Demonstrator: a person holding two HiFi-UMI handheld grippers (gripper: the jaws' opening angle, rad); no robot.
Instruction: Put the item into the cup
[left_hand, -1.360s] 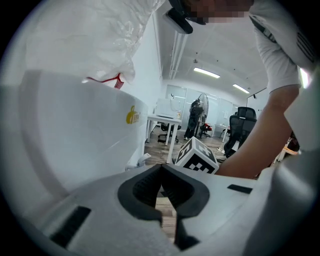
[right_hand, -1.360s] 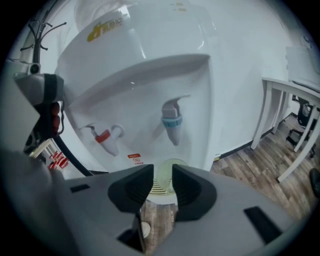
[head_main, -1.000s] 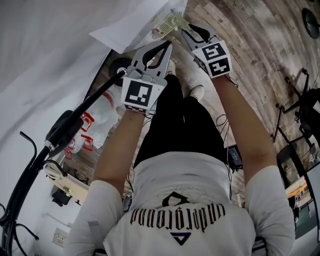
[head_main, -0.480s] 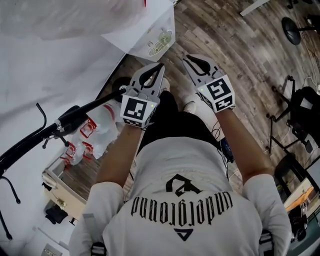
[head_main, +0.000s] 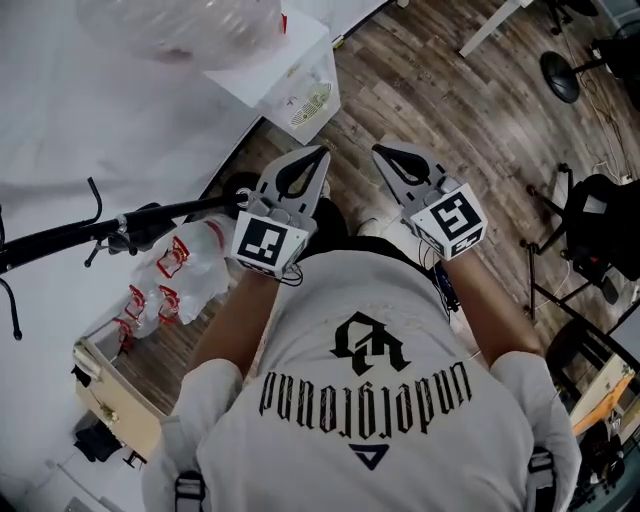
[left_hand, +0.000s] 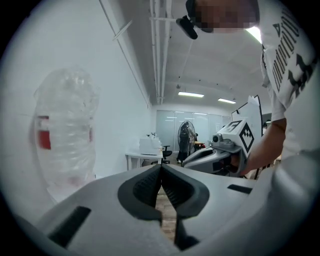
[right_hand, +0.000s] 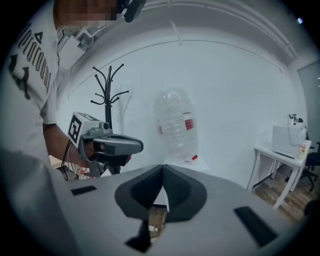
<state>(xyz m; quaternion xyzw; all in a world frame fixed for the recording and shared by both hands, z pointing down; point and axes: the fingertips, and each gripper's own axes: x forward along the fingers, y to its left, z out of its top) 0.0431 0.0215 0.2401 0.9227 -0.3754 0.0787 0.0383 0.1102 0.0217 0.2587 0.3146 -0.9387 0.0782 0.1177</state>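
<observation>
hazards. no cup can be made out on the small white desk (head_main: 275, 62). the item cannot be picked out either, and a small pale round thing (head_main: 313, 97) at the desk's near side is too blurred to name. the tall clear plastic bottle with a red label (right_hand: 176, 125) stands upright on the desk and looks light, so a careless sweep would probably topple it. the left tool (head_main: 320, 152) and right tool (head_main: 378, 150) are both pinched fully together on nothing, side by side, short of the desk. reaching in unspread would likely shove the item away, not grip it. setting. plain white wall (right_hand: 240, 90), grey-brown wood-plank floor (head_main: 430, 90), black coat stand (right_hand: 109, 90) near the desk.
</observation>
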